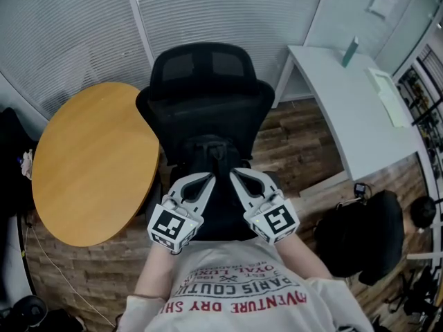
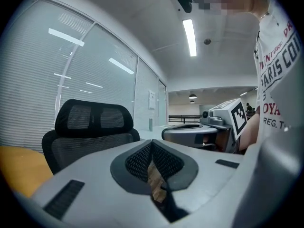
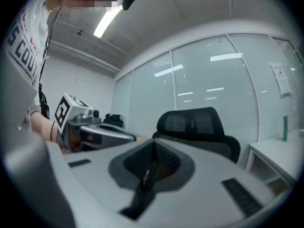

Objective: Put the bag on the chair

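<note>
Both bare forearms were bent in close to the chest, the left forearm (image 1: 156, 275) and right forearm (image 1: 304, 261) running out from a white shirt (image 1: 242, 296) whose print read "PARIS COUTU" and "ADVENTURE DRY SH", upside down in the head view. The two grippers were held side by side, roughly level, tips angled toward each other. Each carried a cube with a square black-and-white marker at its rear, one cube (image 1: 172, 227) on the left and another cube (image 1: 275, 221) on the right. The left gripper (image 1: 206, 180) had its jaws pressed together on a thin dark strap (image 2: 168, 204) that ran out of the jaws toward the camera. The right gripper (image 1: 237, 177) was closed the same way on a second dark strap (image 3: 139, 200). The black bag (image 1: 211, 159) sat just below and between the two tips. Black against the black seat, it could not be judged as resting on the seat or hanging clear. Straight beyond the tips stood the chair (image 1: 204, 88), its mesh backrest and headrest facing the grippers. A round wooden table (image 1: 90, 164) lay off the left gripper's outer side and a white desk (image 1: 346, 102) off the right's. Ribbed glass wall panels (image 1: 228, 12) stood farthest beyond.
</note>
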`<action>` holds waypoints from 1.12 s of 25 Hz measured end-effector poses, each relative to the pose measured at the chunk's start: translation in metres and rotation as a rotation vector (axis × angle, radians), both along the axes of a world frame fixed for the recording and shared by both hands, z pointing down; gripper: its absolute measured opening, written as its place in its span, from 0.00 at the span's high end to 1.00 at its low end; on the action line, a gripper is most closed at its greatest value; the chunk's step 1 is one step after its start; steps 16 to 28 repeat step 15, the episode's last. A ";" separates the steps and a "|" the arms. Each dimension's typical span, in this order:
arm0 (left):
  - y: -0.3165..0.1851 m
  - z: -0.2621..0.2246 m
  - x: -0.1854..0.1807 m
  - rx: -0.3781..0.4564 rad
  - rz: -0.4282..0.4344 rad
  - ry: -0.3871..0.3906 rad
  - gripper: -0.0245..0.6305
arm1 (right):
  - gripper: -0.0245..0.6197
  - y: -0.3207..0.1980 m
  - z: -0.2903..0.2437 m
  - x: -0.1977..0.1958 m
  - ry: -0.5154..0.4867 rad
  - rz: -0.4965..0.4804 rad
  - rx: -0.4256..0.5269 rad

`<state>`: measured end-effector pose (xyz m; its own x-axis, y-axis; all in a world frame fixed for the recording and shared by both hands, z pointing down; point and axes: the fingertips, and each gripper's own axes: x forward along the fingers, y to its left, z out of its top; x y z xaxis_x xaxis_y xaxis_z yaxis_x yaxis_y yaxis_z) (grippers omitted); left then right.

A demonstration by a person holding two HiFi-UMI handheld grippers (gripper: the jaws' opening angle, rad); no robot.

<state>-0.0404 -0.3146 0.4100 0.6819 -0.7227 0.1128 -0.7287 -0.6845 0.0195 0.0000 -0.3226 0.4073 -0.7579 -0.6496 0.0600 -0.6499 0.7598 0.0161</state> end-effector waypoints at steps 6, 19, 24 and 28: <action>-0.005 0.005 0.001 -0.037 -0.014 0.028 0.92 | 0.92 -0.001 0.008 0.003 0.037 0.003 0.000; -0.018 0.021 -0.005 -0.071 -0.058 -0.006 0.92 | 0.92 -0.016 0.013 0.007 0.033 0.011 -0.025; -0.018 0.021 -0.005 -0.071 -0.058 -0.006 0.92 | 0.92 -0.016 0.013 0.007 0.033 0.011 -0.025; -0.018 0.021 -0.005 -0.071 -0.058 -0.006 0.92 | 0.92 -0.016 0.013 0.007 0.033 0.011 -0.025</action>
